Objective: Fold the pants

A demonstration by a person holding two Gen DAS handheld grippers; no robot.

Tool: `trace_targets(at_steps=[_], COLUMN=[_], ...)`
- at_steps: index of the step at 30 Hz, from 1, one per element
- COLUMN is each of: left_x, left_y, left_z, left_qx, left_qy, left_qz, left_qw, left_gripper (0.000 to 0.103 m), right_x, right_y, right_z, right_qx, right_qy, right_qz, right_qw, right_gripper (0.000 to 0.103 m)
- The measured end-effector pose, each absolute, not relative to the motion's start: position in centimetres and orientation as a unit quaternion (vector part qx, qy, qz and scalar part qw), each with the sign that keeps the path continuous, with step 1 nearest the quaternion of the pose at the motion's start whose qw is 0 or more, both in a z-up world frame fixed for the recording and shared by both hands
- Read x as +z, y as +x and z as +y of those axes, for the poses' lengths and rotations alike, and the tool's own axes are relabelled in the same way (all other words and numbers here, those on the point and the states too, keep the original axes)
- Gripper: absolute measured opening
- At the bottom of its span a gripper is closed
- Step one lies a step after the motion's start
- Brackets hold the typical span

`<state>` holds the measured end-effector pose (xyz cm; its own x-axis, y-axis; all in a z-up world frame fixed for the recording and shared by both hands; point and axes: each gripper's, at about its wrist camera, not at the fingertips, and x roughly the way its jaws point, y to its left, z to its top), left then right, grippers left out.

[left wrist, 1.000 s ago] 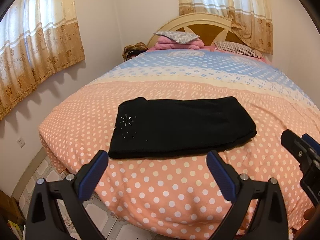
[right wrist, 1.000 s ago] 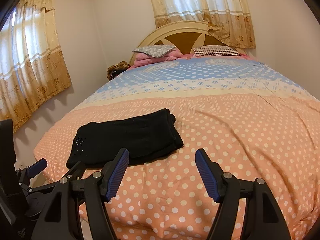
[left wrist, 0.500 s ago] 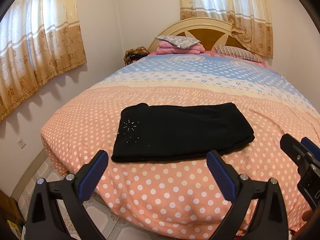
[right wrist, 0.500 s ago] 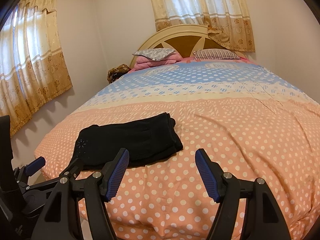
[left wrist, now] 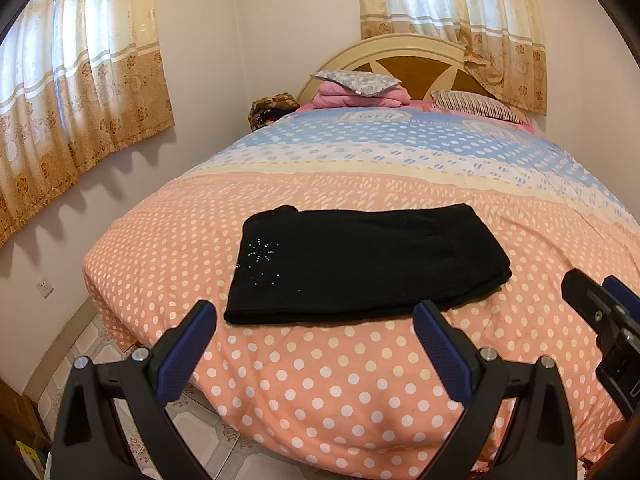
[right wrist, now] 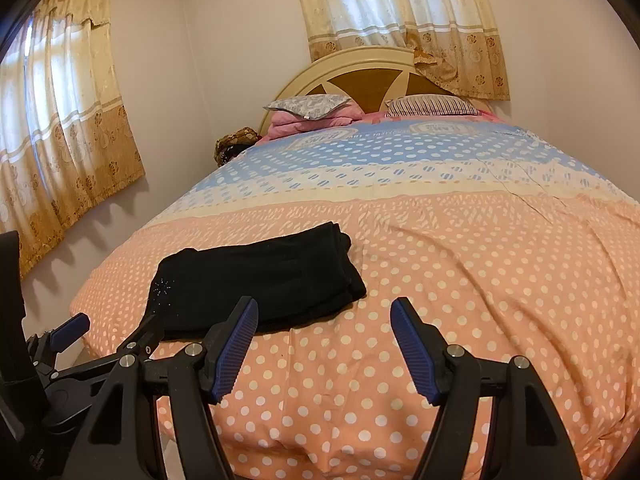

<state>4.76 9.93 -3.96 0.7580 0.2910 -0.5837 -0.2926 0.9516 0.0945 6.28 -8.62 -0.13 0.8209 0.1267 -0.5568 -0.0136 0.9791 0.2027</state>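
Black pants lie folded into a flat rectangle near the foot of the bed, a small rhinestone star on their left end; they also show in the right wrist view. My left gripper hangs open just short of the pants' near edge, nothing between its blue pads. My right gripper is open too, off the pants' right end over bare bedspread. Each view catches the other gripper at its side: the right gripper and the left gripper.
The bed wears a polka-dot spread, orange near me and blue farther back. Pillows and a pink folded blanket sit by the headboard. Curtained windows flank the room; tiled floor shows lower left.
Both views have tilted up slightly, so the pants sit a little lower in each picture. The pants have not moved on the bed, and both grippers stay open.
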Motion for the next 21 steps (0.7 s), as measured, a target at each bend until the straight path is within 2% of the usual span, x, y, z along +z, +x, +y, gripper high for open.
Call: trace_targets(at_steps=[21], left_x=[-3.32], left_y=[5.18], left_z=[9.59], left_qx=[0.159], left_qy=[0.024], left_qz=[0.288], left_qw=[0.944], left_gripper=[0.103], right_x=[-0.44], right_y=[6.23], right_z=[-8.22], right_qx=[0.027], right_qy=[0.094], right_qz=[0.294], right_qw=[0.951], right_gripper=[0.070])
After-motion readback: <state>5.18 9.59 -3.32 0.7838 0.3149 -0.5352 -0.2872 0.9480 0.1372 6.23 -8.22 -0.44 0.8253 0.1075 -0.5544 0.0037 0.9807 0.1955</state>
